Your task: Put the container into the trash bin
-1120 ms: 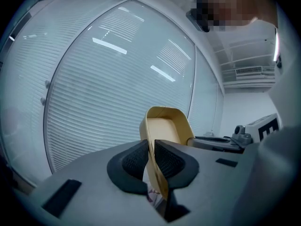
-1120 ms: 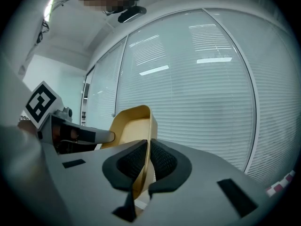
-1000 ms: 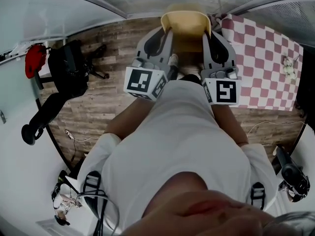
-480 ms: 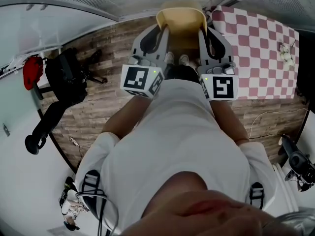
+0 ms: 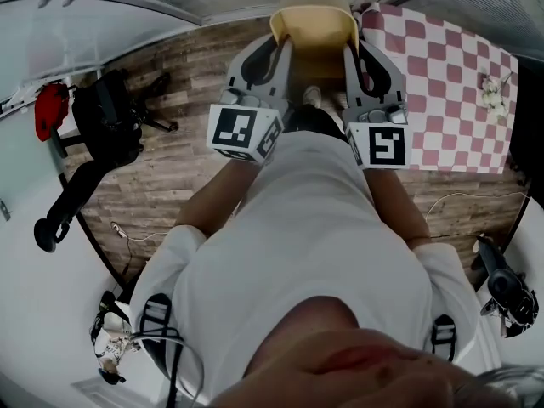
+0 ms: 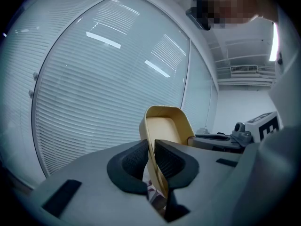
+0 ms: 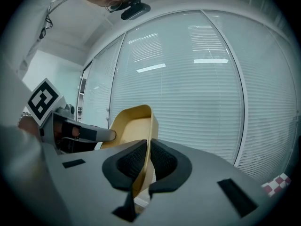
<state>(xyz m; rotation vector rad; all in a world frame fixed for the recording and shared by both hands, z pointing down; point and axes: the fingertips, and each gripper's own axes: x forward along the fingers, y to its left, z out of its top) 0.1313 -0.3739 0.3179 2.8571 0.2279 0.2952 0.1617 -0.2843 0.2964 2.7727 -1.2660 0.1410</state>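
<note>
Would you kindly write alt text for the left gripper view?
The left tongs pinch one side wall of a tan, tub-shaped, paper-like container, held up before a window with white slatted blinds; the right tongs grip its opposite wall.

White shirt; grey left gripper; grey right gripper.

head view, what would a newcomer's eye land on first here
The tan container at top centre, pinched on its two side walls by the left gripper and the right gripper. To its right lies a red-and-white checkered cloth; a black chair stands at the left.
</note>
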